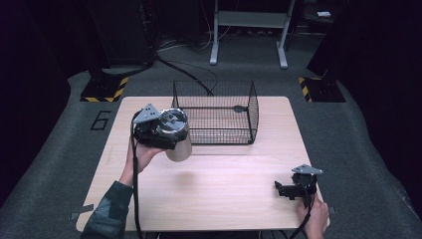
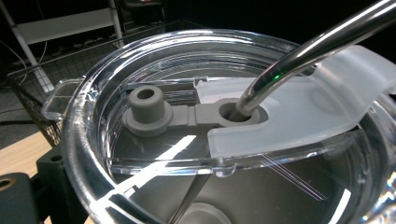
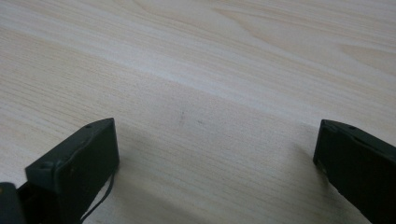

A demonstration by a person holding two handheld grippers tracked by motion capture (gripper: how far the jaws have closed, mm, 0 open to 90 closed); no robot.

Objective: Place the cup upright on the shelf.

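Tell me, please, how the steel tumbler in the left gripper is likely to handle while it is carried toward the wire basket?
The steel tumbler looks smooth and polished, so it may slip in the left gripper. Its metal straw sits loosely in the clear lid and could swing. Tall and narrow, it may tip when set down.

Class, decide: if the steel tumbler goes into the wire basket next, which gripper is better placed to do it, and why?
Left. The left gripper holds the shiny steel tumbler with clear lid raised right beside the black wire basket. The right gripper sits open over bare wood at the light wooden table near edge, far from both.
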